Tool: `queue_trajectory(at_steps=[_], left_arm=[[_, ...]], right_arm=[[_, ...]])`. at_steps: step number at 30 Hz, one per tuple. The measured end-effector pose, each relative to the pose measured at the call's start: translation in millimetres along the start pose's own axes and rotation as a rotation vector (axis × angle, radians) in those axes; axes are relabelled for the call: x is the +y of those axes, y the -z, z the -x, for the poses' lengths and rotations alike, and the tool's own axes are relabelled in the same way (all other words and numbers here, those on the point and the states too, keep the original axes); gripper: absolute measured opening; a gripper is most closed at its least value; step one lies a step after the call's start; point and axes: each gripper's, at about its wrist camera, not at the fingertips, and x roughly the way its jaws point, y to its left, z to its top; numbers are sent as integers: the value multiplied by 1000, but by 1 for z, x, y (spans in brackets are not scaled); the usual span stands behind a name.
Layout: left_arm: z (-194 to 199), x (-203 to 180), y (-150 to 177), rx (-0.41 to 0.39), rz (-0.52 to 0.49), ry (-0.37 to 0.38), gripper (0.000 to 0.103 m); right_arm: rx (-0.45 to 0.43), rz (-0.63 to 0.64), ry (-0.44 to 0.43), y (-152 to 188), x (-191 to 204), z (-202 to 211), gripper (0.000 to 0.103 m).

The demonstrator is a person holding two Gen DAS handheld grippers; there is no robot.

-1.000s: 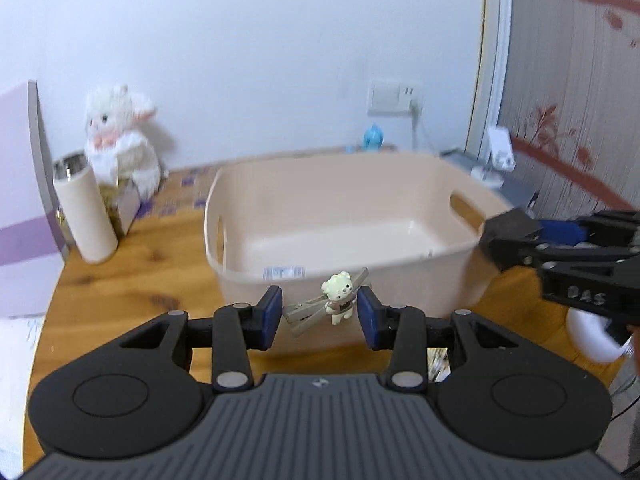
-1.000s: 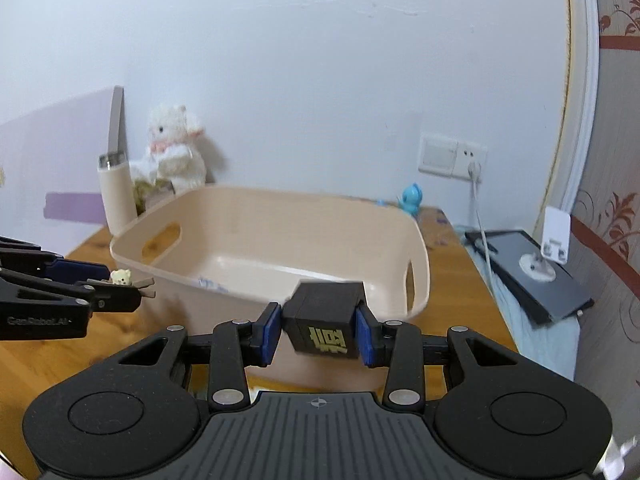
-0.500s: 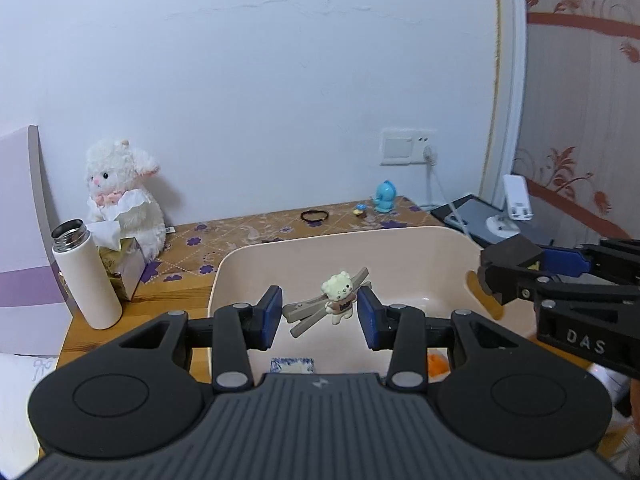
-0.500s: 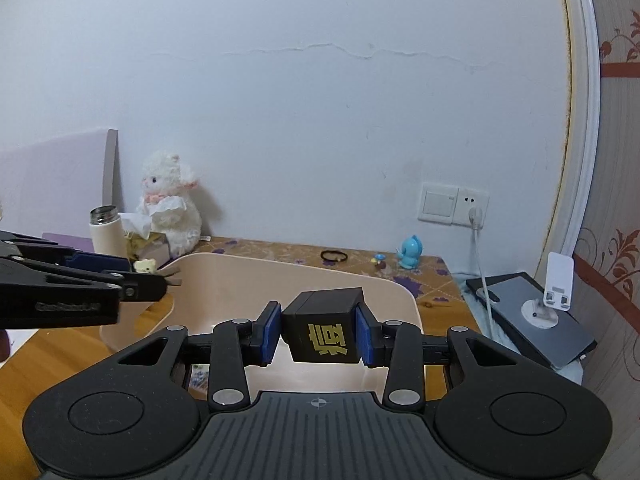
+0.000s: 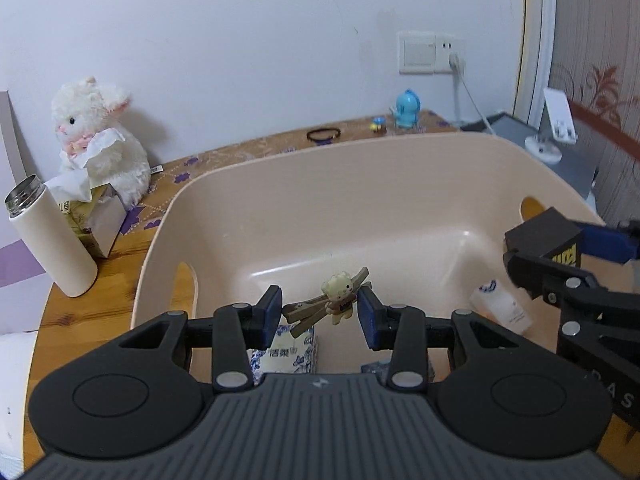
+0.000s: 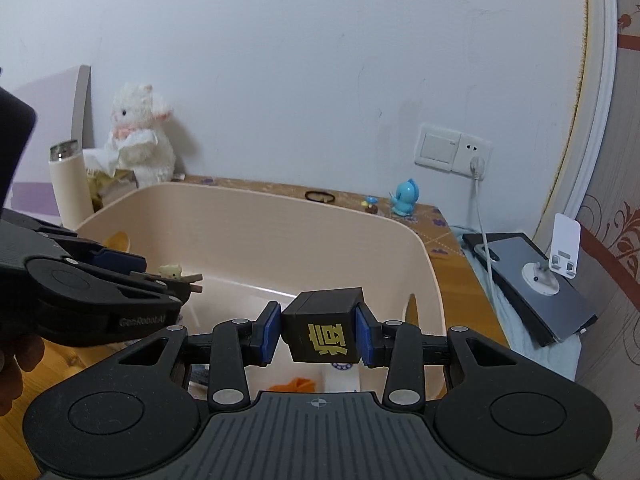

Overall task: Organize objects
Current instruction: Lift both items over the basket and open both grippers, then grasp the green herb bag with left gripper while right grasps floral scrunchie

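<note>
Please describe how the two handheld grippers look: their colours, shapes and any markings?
Both are black plastic. The left gripper and the right gripper each have two fingers with blue pads, silver pivot screws, round side discs and a ribbed grey top. White lettering "GenRobot.AI" marks the left one's side; "DAS" shows on the right one's. No cables show.

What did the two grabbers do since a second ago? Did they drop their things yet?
Not yet. Both grippers rose from beside the beige tub to above it. The left gripper still grips the bear clothespin, and the right gripper still grips the black cube. Tub, plush lamb and white bottle stayed put.
</note>
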Motion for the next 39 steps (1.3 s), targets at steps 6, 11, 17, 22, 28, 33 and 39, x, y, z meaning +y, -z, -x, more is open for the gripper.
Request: queue_trajectory(at_steps=[6, 11, 17, 22, 28, 33, 39], left_arm=[[21, 6, 3, -39, 19, -2, 76], [50, 12, 7, -71, 39, -1, 78], [81, 14, 20, -93, 56, 9, 82], [98, 11, 40, -85, 40, 21, 88], [98, 5, 63, -49, 12, 22, 89], [82, 1, 84, 21, 17, 47, 89], [62, -7, 104, 57, 29, 82, 89]], right_arm=[[-49, 0, 13, 1, -6, 21, 60], [-92, 23, 25, 4, -7, 50, 78], [-95, 53, 24, 18, -6, 74, 88], [-50, 47, -7, 39, -7, 81, 88], [24, 61, -15, 63, -3, 74, 88], [75, 76, -41, 81, 2, 68, 88], [140, 46, -73, 95, 4, 52, 88]])
